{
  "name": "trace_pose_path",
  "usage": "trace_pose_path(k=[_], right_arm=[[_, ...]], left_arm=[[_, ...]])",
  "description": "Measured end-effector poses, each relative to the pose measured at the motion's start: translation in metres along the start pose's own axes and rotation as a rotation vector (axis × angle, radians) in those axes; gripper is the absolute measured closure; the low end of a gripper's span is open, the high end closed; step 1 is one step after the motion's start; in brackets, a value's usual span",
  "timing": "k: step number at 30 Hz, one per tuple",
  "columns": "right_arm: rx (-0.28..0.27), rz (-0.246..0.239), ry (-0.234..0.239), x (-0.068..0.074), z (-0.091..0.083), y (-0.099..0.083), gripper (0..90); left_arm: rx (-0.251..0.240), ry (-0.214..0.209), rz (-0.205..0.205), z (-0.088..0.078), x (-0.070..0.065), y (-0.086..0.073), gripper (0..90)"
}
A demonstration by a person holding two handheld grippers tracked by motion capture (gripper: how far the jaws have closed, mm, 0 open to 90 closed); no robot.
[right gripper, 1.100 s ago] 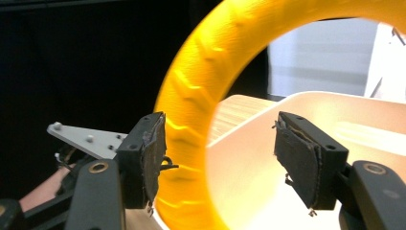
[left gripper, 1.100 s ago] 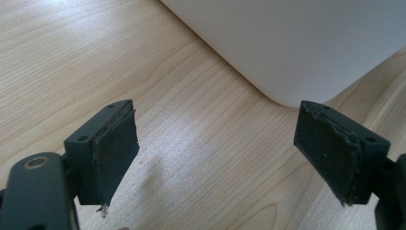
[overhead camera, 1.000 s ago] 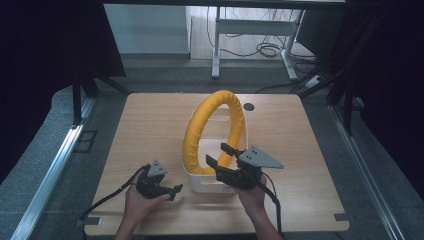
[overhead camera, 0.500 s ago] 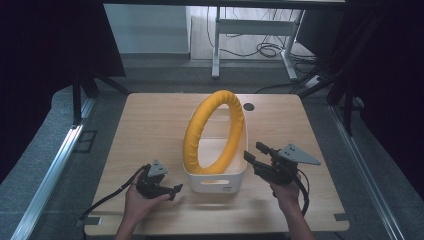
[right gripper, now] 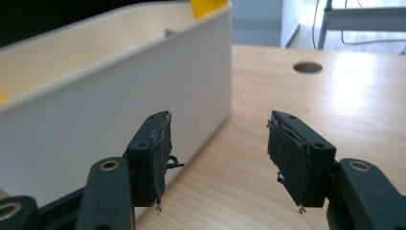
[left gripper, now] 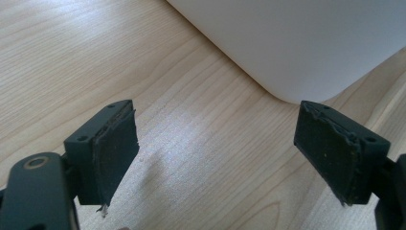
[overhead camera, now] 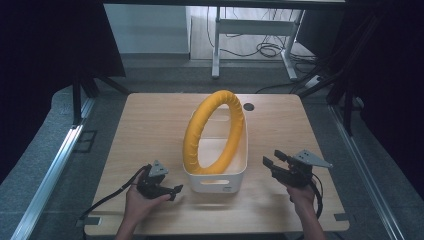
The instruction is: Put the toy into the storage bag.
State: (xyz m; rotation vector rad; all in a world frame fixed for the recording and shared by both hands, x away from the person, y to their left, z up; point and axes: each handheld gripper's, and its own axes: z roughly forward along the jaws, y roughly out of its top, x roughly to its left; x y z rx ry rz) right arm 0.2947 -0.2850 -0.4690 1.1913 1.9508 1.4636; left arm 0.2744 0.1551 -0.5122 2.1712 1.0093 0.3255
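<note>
Yellow ring (overhead camera: 214, 132) upright in white bin (overhead camera: 216, 180); left hand-held gripper (overhead camera: 172, 191) spread at bin's 8 o'clock; right hand-held gripper (overhead camera: 274, 159) jaws just closing partway, nothing between, at 3 o'clock on tabletop (overhead camera: 150, 125).

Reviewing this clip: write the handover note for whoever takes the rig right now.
Left tongs: open, nothing between them, low over the table by the white bin's near left corner.
Right tongs: jaws have just been closing, nothing between them; they are apart from the bin, on its right side.
Yellow ring: stands upright in the bin, leaning on its rim, and rises well above it.
Done: the ring is in the bin and let go.
Left: probably nothing with the ring; whether the bin is to be moved next cannot be told.
</note>
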Motion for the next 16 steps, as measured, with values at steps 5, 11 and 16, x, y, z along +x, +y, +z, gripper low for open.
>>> trace_pose_path(k=[5, 11, 16], right_arm=[[0.024, -0.002, -0.018, -0.005, 0.002, -0.009, 41.3], [0.016, -0.008, -0.021, -0.006, -0.001, -0.012, 41.1], [0.037, -0.015, -0.013, -0.006, 0.002, -0.017, 39.5]], left_arm=[[0.002, 0.001, 0.003, 0.001, 0.0, 0.0, 15.4], [0.0, 0.0, 0.001, 0.0, 0.0, 0.0, 15.4], [0.0, -0.001, -0.001, 0.002, 0.0, 0.0, 15.4]])
